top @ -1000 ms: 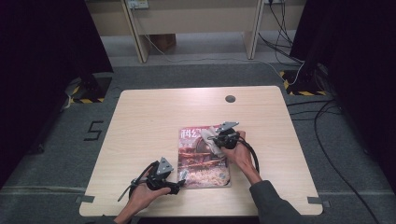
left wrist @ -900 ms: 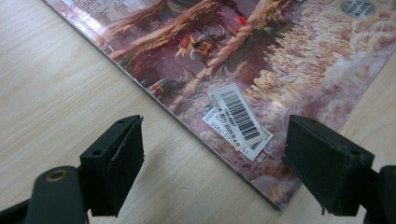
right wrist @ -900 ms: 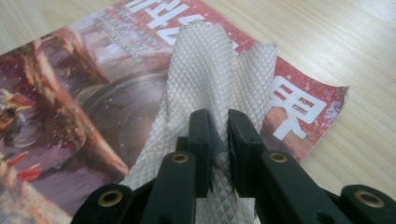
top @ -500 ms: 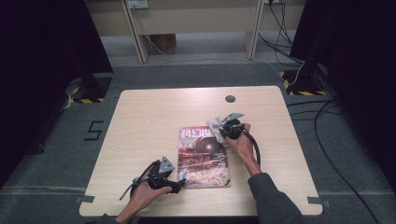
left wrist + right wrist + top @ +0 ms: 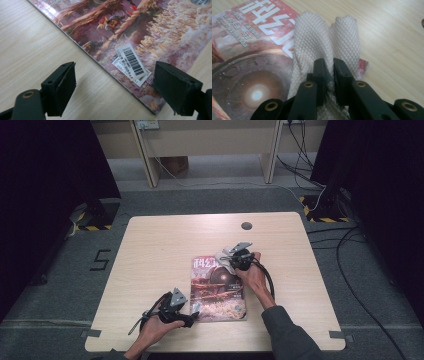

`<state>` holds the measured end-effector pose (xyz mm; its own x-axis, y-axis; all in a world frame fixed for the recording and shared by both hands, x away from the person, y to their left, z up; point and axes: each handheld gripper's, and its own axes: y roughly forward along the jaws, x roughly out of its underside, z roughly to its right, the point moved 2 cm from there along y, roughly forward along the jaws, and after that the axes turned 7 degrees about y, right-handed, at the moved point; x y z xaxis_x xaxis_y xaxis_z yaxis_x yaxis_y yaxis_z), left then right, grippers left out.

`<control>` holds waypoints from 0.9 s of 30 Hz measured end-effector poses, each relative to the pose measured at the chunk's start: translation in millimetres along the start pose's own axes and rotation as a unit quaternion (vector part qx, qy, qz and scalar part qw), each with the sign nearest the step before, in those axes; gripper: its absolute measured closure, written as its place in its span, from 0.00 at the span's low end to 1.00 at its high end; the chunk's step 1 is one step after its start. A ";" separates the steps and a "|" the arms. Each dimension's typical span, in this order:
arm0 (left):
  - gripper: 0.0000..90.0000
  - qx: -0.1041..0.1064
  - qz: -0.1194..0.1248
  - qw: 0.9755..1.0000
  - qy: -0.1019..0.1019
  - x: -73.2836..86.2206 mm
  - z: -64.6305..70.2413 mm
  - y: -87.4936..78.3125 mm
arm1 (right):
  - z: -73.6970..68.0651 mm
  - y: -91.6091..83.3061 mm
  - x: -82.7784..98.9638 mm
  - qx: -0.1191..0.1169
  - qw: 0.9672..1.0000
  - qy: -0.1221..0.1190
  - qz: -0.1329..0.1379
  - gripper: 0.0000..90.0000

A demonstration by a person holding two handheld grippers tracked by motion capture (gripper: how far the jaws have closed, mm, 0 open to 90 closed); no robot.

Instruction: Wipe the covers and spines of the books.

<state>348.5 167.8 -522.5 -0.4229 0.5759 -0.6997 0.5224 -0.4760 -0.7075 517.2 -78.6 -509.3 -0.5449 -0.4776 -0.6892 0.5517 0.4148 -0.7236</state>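
A magazine [image 5: 216, 290] with a reddish cover lies flat on the wooden table [image 5: 160, 250]. My right gripper [image 5: 229, 260] is shut on a pale waffle-textured cloth [image 5: 324, 45], which rests on the magazine's [image 5: 252, 60] top right corner. The cloth [image 5: 222, 257] bunches up around the jaws. My left gripper [image 5: 194, 314] stands open at the magazine's near left corner. In the left gripper view its jaws straddle the corner of the magazine [image 5: 140, 32], one over bare wood and one over the cover beside a barcode sticker [image 5: 131, 61]. Nothing is pinched between them.
A dark round hole [image 5: 246, 226] sits near the table's far edge. Cables [image 5: 350, 255] trail over the grey floor at the right. Desk legs [image 5: 145, 150] stand beyond the table. A number 5 [image 5: 100, 260] is marked on the floor at the left.
My right gripper has slid the cloth a little toward the far right, up to the magazine's top right corner. The left gripper has stayed put.
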 end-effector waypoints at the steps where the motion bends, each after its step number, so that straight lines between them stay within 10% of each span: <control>1: 0.20 -0.001 0.002 1.000 -0.001 0.0 0.3 0.1 | -1.0 0.5 -0.5 0.001 1.000 0.000 -0.001 0.91; 11: 0.20 -0.004 0.001 1.000 0.002 0.1 0.7 -0.1 | 19.6 2.0 -0.2 0.016 0.999 0.040 0.002 0.91; 27: 0.19 -0.006 0.000 1.000 0.003 -0.1 1.0 0.0 | -27.6 16.2 -15.7 -0.049 0.999 0.012 0.000 0.90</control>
<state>347.8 167.1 -522.5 -0.4175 0.5799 -0.6996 0.5319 -0.4682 -0.7056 517.3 -43.0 -511.3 -0.5605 -0.4596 -0.6890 0.4873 0.4897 -0.7230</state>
